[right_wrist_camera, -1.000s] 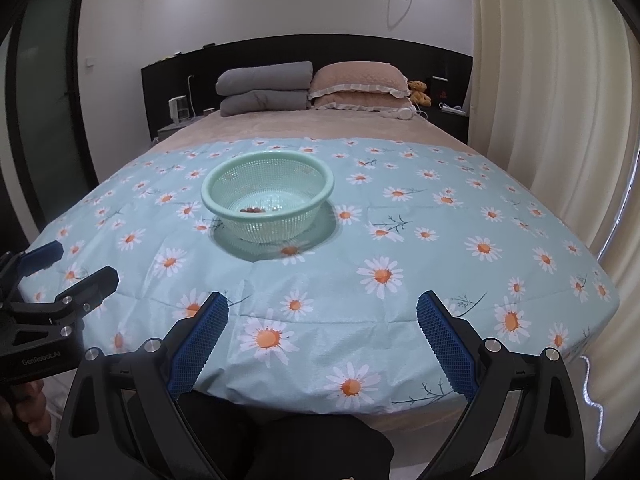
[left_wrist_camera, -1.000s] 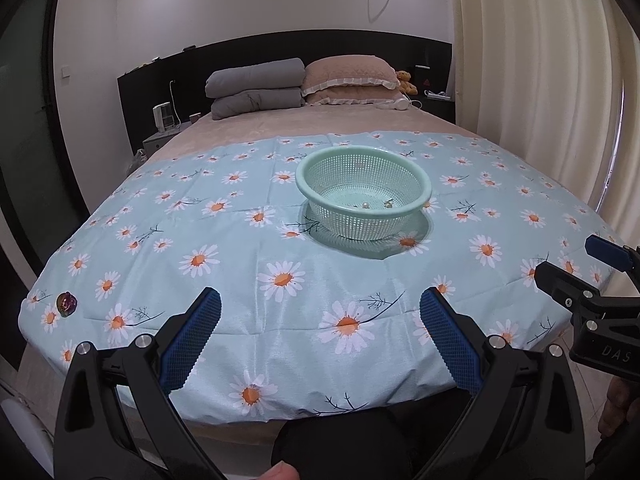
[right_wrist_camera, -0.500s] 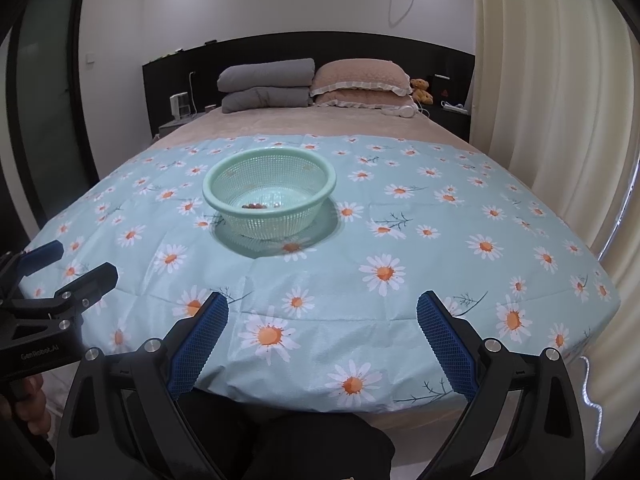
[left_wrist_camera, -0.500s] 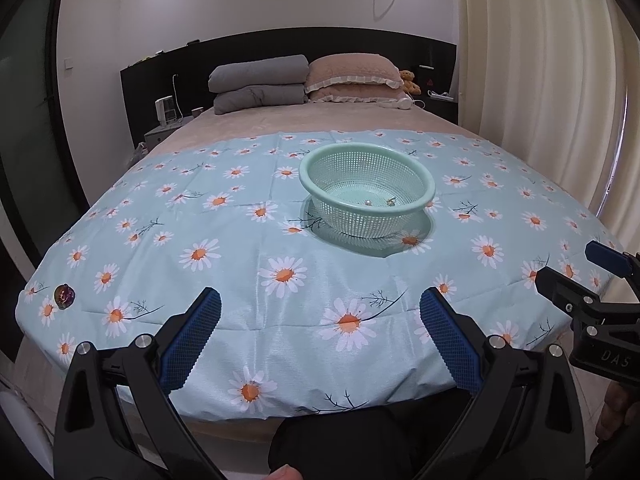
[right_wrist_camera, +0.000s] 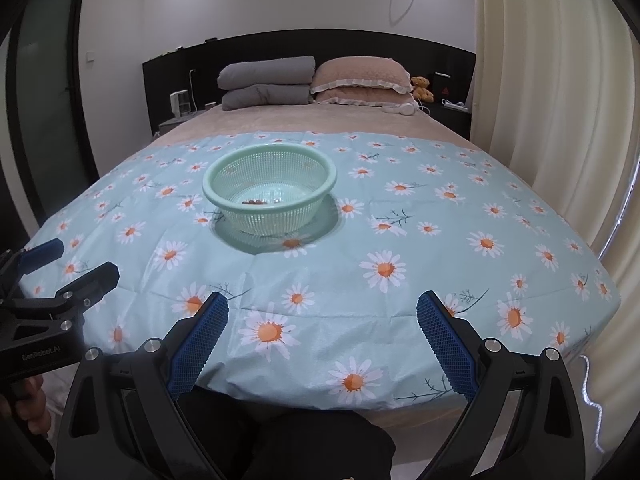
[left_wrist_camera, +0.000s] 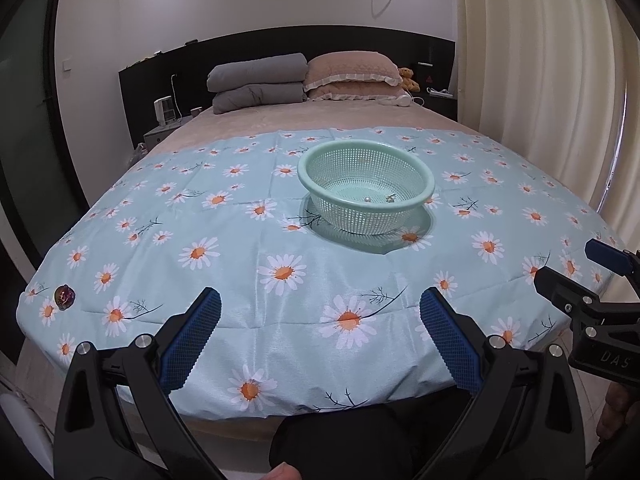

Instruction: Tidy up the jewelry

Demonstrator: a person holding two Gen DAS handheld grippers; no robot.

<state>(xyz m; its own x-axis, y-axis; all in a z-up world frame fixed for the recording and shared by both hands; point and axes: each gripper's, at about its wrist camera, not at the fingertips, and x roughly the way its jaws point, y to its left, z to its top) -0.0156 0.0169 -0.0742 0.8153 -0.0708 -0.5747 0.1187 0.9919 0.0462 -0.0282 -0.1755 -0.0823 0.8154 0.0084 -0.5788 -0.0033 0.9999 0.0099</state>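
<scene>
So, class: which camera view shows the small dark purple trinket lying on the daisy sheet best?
The left wrist view: the trinket lies in plain sight near the sheet's left edge. The right wrist view does not show it.

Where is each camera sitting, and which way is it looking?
Left wrist view: sits on the left claw, looking along the bed at the green basket; its open blue fingers, a dark knee and the right claw show, plus a dark purple ornament at the sheet's left corner.
Right wrist view: sits on the right claw, facing the same way; its open fingers and the left claw show.
Both share the basket, the daisy sheet and the pillows.
</scene>
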